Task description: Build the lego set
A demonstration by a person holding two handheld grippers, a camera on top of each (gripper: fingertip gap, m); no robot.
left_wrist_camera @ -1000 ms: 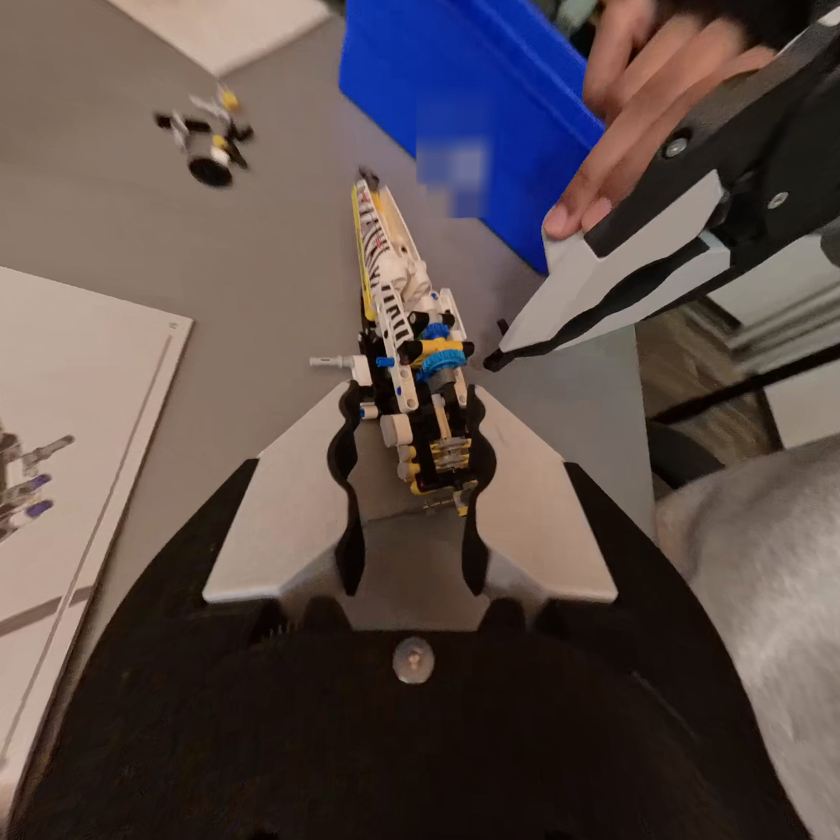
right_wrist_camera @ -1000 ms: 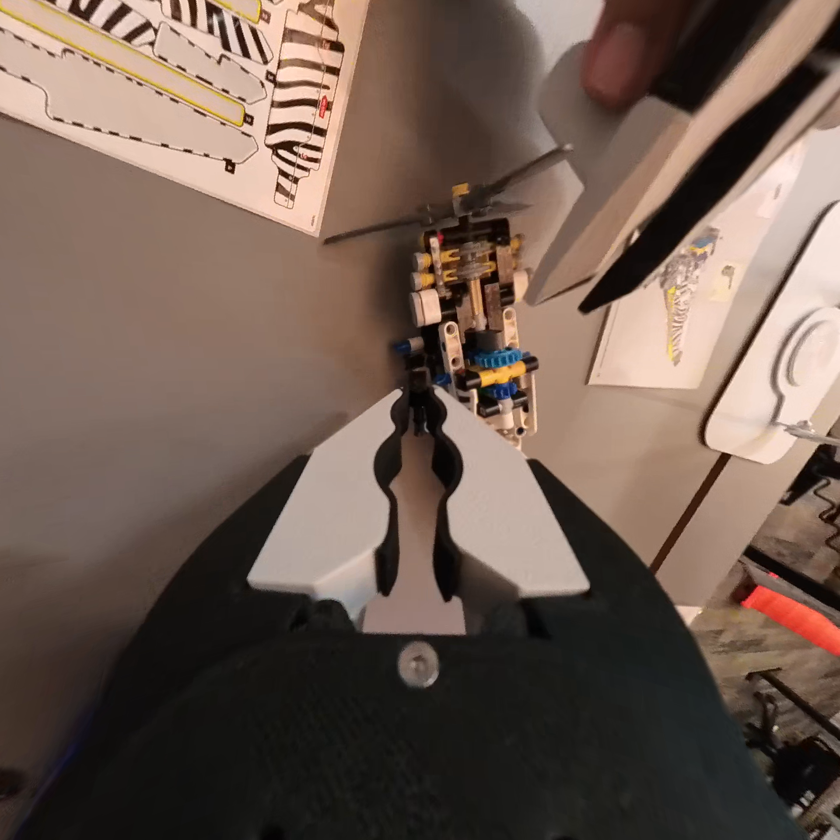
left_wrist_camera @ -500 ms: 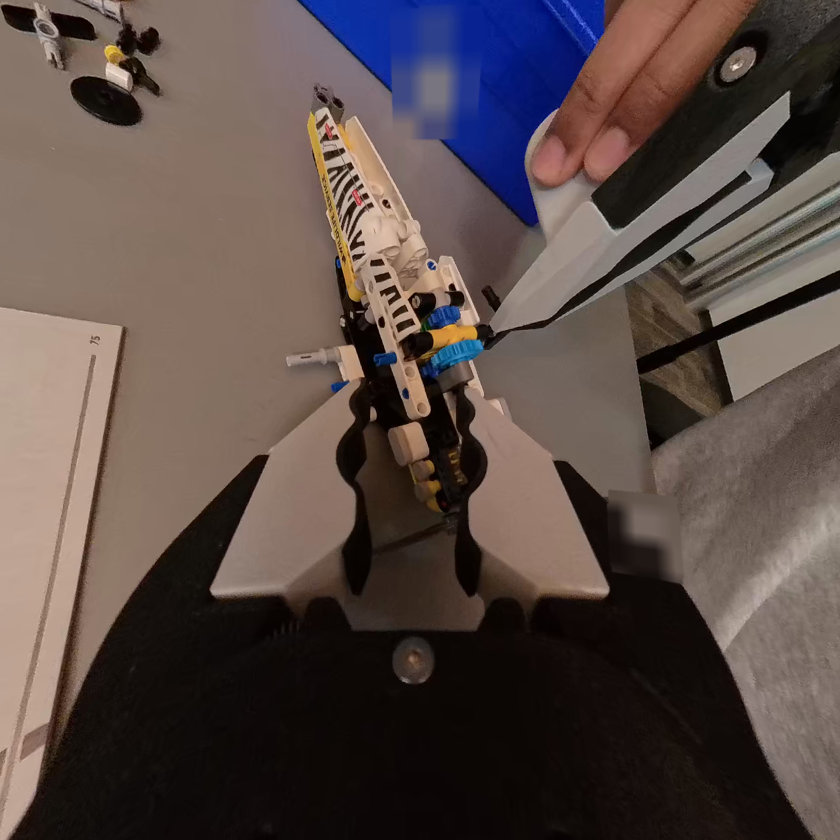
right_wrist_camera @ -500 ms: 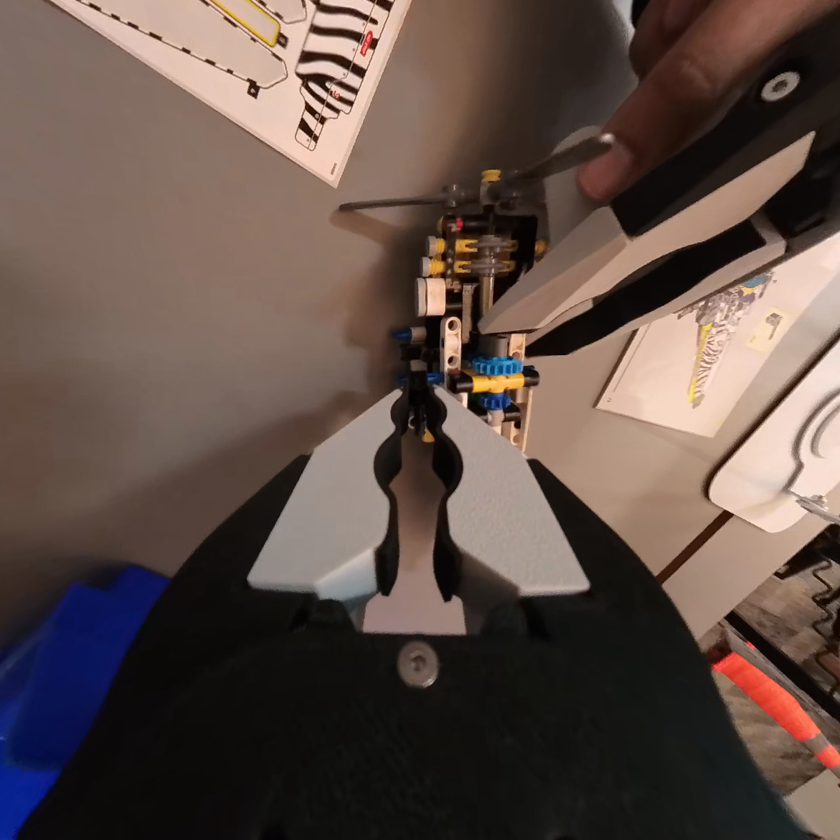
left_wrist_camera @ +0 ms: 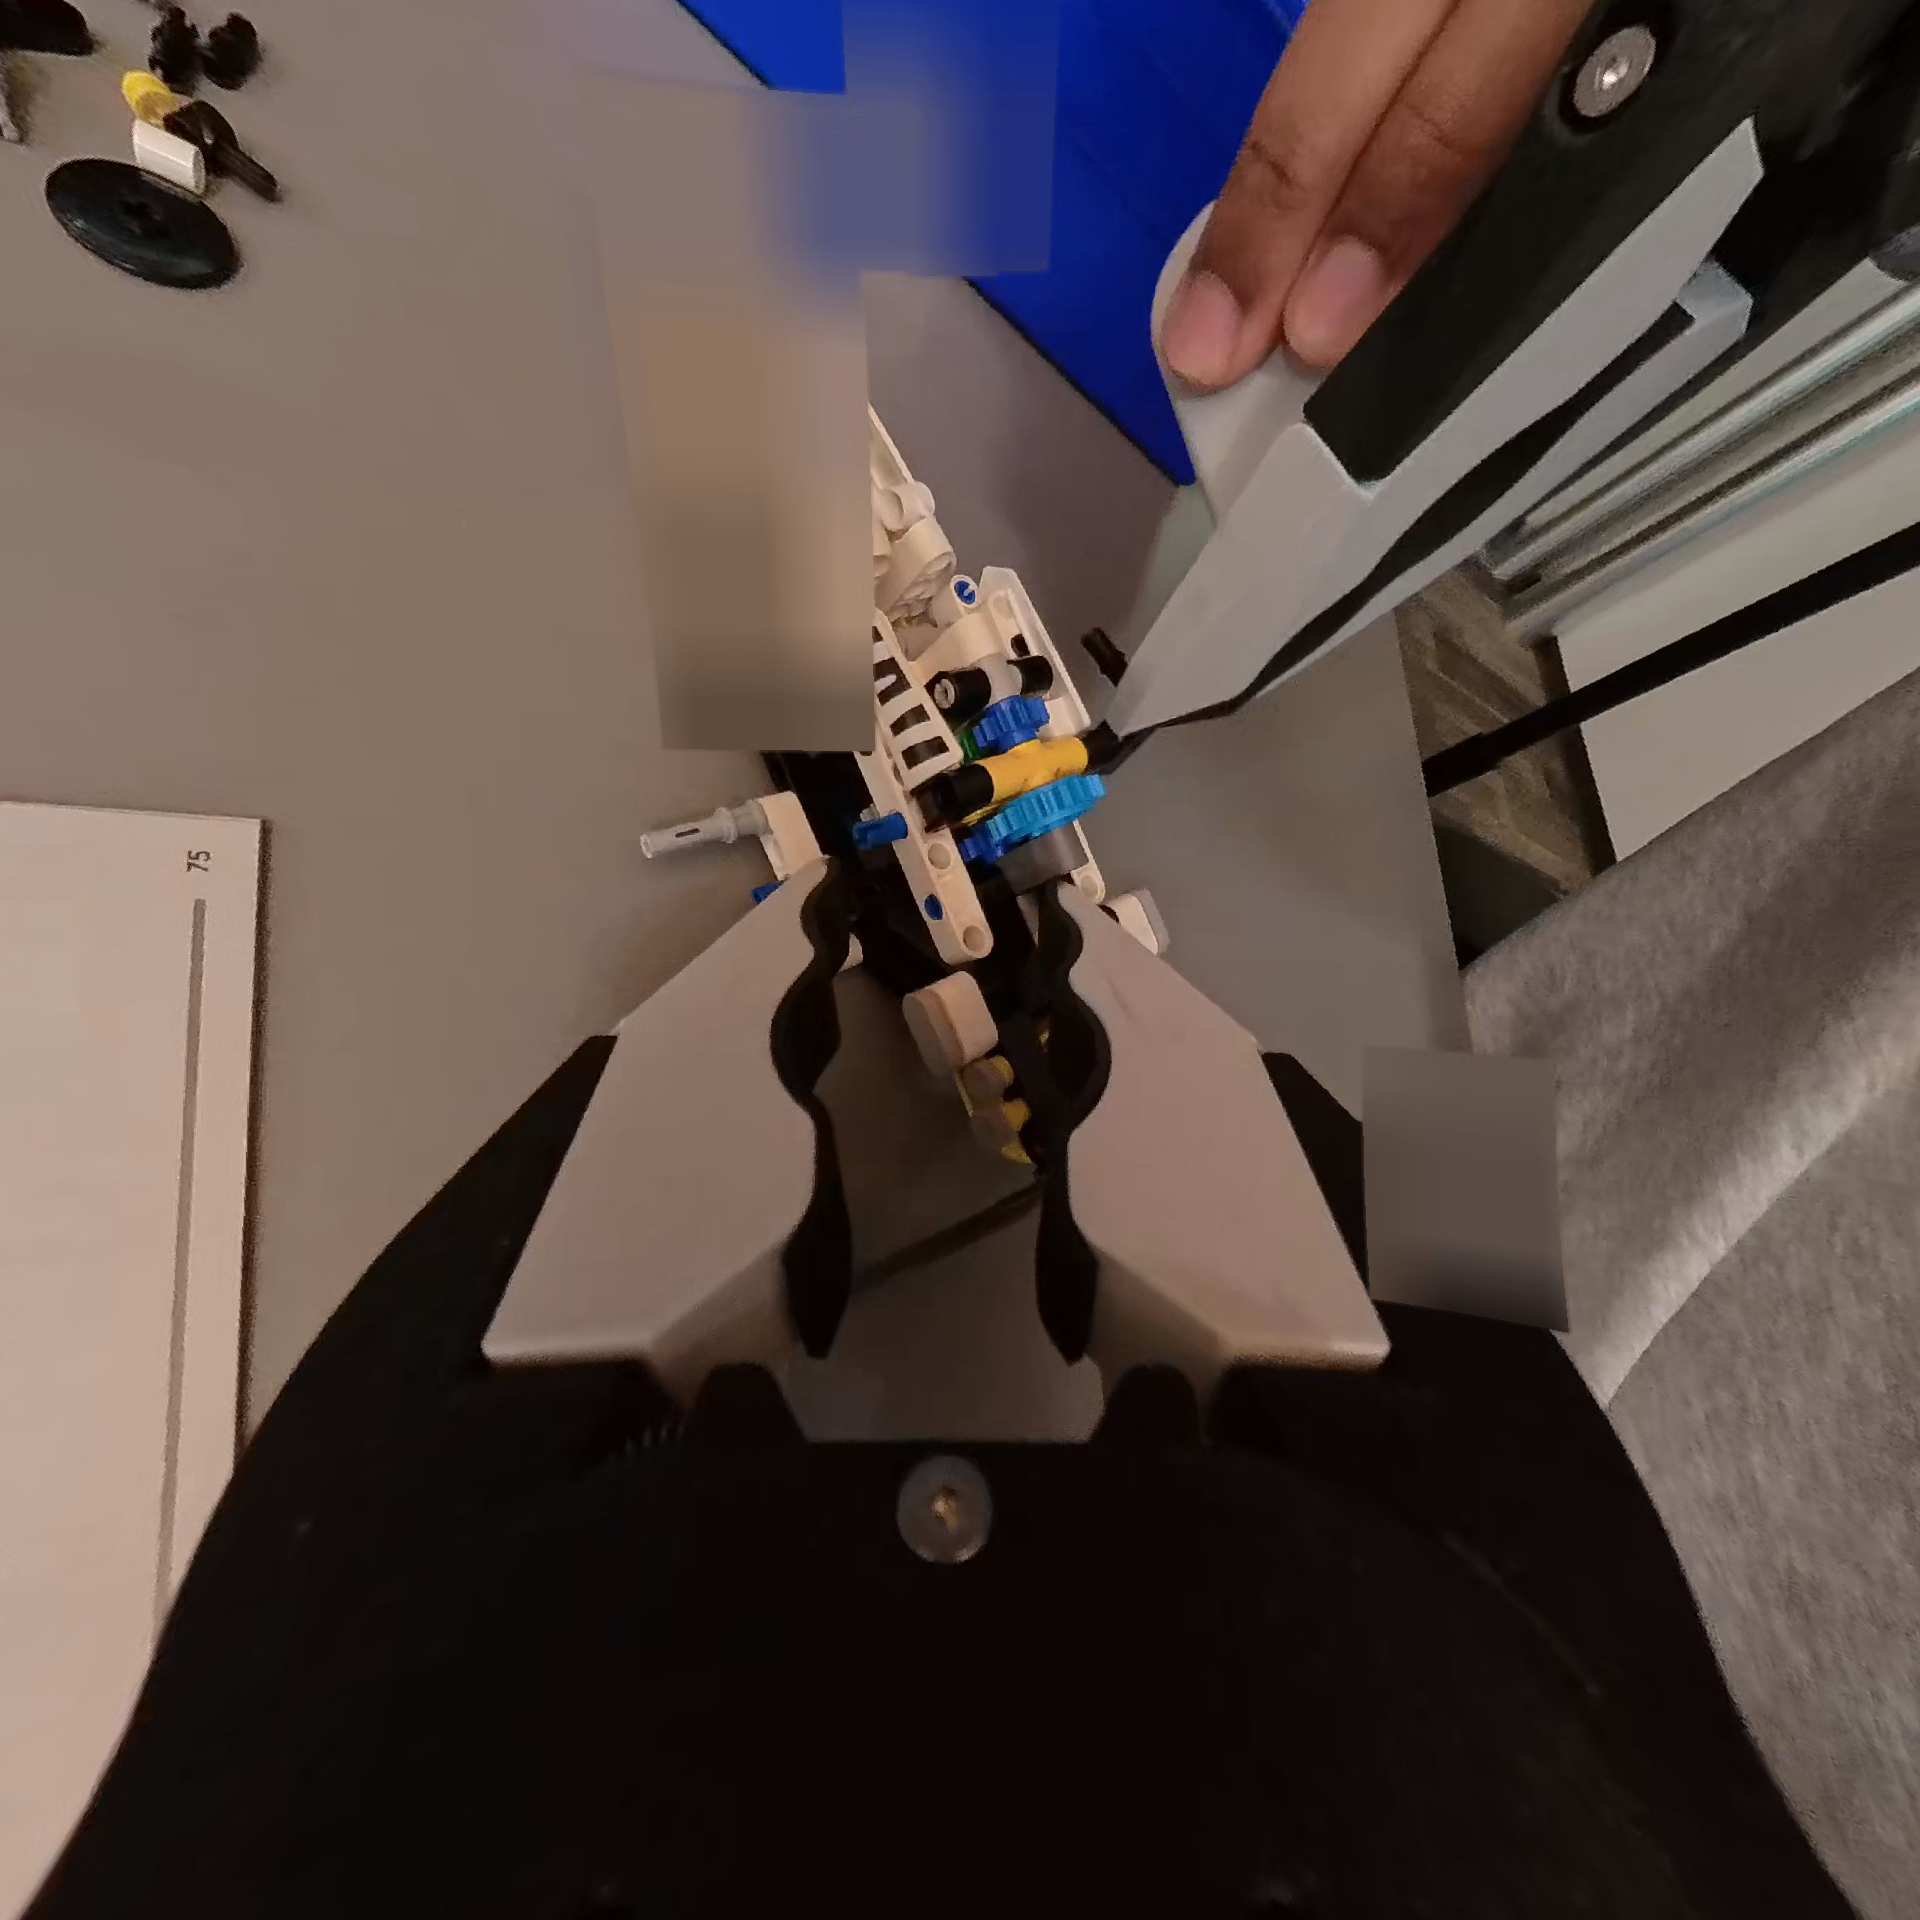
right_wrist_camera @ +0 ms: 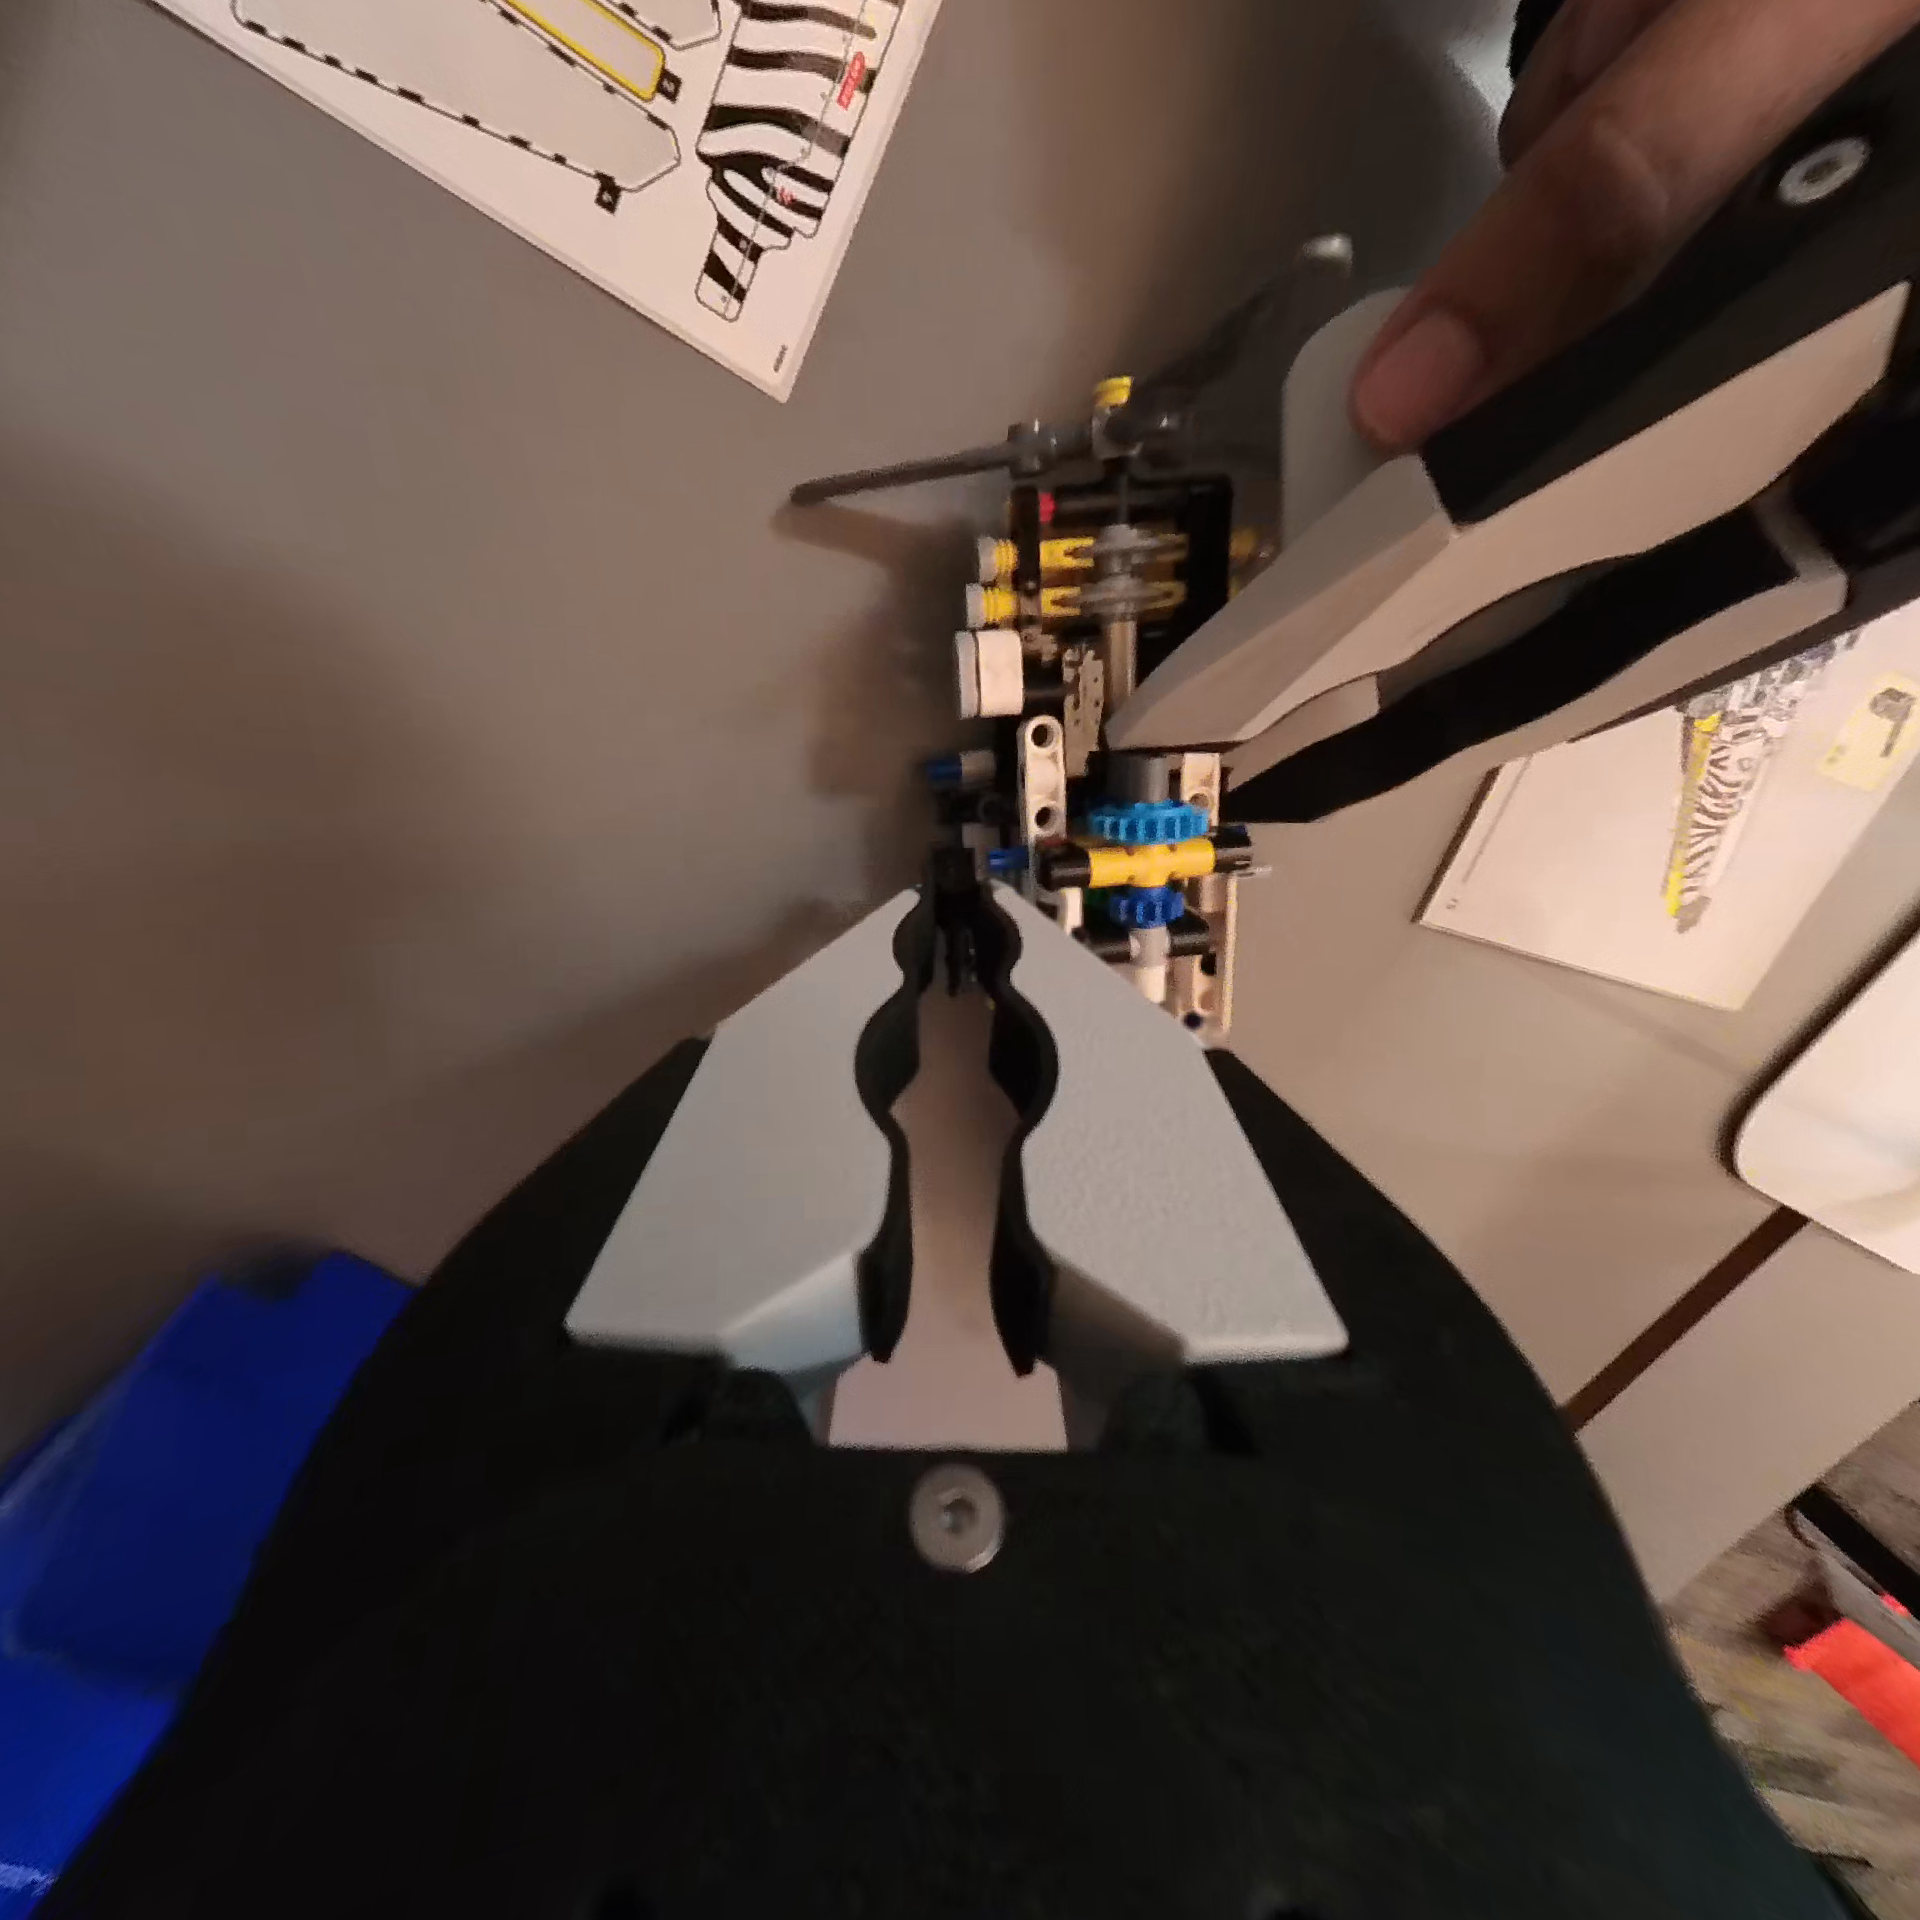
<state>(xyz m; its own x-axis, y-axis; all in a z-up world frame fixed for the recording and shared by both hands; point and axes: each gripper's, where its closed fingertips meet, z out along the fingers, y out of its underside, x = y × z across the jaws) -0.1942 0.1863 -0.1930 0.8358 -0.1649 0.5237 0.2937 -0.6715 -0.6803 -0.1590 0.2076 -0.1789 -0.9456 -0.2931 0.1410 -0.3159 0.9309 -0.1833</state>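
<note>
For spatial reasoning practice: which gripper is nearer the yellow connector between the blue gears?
Right. The right gripper touches the yellow connector; the left gripper clamps the model behind it.

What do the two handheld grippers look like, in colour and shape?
Both look alike. The left gripper and right gripper each have a rounded black body with one silver screw, two light grey wedge-shaped fingers and wavy black inner pads. No cables or sleeves show.

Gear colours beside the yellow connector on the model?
Both gears blue, one lighter; clearest in the right wrist view.
</note>
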